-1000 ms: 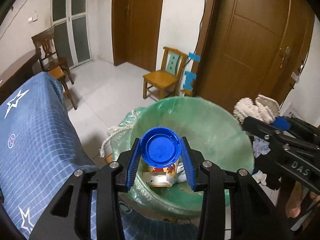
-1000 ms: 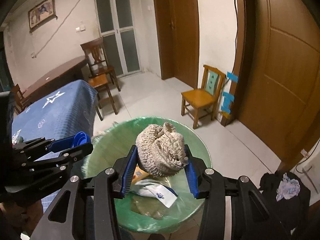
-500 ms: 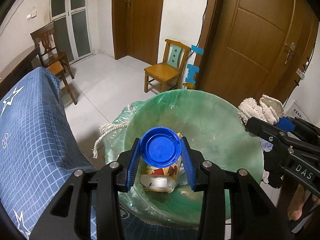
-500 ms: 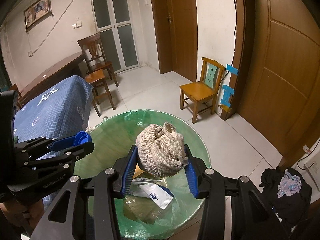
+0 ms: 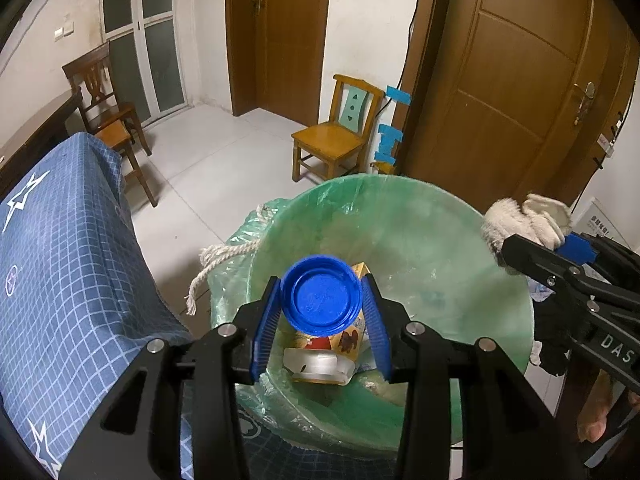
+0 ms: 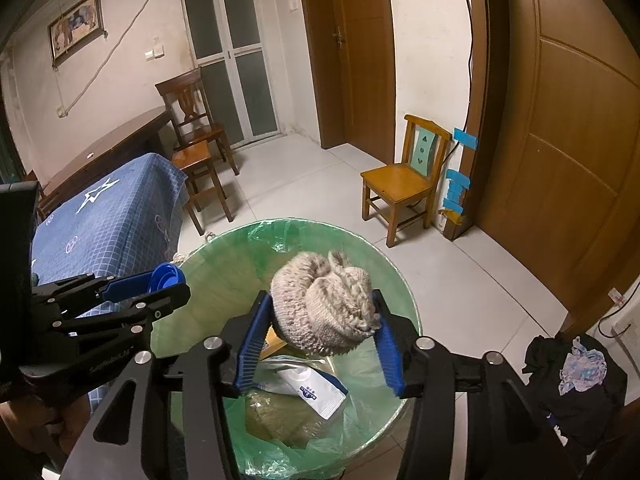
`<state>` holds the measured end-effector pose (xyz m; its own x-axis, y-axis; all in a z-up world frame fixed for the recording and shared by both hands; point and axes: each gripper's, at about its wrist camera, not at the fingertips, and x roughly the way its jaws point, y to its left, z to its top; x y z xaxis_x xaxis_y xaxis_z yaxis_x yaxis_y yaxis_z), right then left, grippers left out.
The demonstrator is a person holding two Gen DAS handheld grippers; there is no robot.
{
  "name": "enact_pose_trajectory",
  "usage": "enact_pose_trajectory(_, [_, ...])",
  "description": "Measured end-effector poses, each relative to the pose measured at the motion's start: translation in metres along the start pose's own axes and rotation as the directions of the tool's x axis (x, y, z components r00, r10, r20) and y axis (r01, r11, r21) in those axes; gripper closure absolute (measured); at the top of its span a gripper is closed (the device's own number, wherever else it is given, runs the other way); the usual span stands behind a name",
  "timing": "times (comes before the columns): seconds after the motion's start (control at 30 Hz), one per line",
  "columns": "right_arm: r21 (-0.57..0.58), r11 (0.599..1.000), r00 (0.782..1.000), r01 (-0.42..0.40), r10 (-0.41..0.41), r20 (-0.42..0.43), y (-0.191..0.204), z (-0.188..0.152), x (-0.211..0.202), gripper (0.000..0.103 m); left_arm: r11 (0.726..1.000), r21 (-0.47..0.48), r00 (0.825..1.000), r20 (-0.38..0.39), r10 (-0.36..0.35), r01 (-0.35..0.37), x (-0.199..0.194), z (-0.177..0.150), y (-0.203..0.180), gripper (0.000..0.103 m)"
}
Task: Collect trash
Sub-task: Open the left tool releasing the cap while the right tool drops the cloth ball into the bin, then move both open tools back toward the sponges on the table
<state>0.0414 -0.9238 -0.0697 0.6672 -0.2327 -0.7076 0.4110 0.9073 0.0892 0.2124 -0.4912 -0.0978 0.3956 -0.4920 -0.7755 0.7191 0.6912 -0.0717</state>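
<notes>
A round bin with a green liner [image 5: 400, 184] stands right under both grippers. My left gripper [image 5: 321, 280] has a blue plastic lid [image 5: 322, 295] between its blue pads, over the bin's near side. Its jaws are opening, and the lid still touches both pads. In the right wrist view my right gripper [image 6: 320, 294] has a beige knitted ball [image 6: 324, 304] between its pads above the bin [image 6: 404, 292]. These jaws are opening too, and the soft ball still fills the gap. A yellow carton [image 5: 348, 340] and a white sachet [image 6: 312, 388] lie inside.
A table under a blue checked cloth [image 5: 60, 260] touches the bin's left side. A frayed rope [image 5: 216, 256] hangs over the rim. A small yellow chair [image 5: 336, 136] and brown doors stand behind. Dark clothes [image 6: 572, 380] lie on the floor at the right.
Both grippers have come closer over the bin, which now looks larger. The right jaws stand wider and the knitted ball has spread between them. The left jaws have parted only slightly.
</notes>
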Motion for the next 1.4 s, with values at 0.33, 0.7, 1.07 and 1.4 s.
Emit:
enact_pose_trajectory(0.33, [0.017, 1.0, 1.0, 0.003, -0.004, 0.027, -0.001, -0.002, -0.008, 0.045, 1.0, -0.009, 1.0, -0.005, 0.003, -0.003, 0.003, -0.003, 0.004, 0.037])
enact_pose_trajectory(0.7, [-0.071, 0.996, 0.985, -0.052, 0.063, 0.162, 0.054, -0.009, -0.061, 0.037, 1.0, -0.016, 0.996, 0.089, 0.023, -0.022, -0.071, -0.027, 0.031, 0.037])
enact_pose_trajectory(1.07, [-0.179, 0.96, 0.936, -0.214, 0.254, 0.245, 0.145, -0.021, -0.117, 0.019, 0.982, -0.14, 0.956, 0.247, 0.159, -0.127, -0.213, -0.088, 0.137, 0.037])
enact_pose_trajectory(1.4, [-0.357, 0.831, 0.87, -0.427, 0.485, 0.086, 0.287, -0.038, -0.123, 0.018, 0.798, -0.452, 0.855, 0.13, 0.501, -0.399, -0.339, -0.218, 0.312, 0.033])
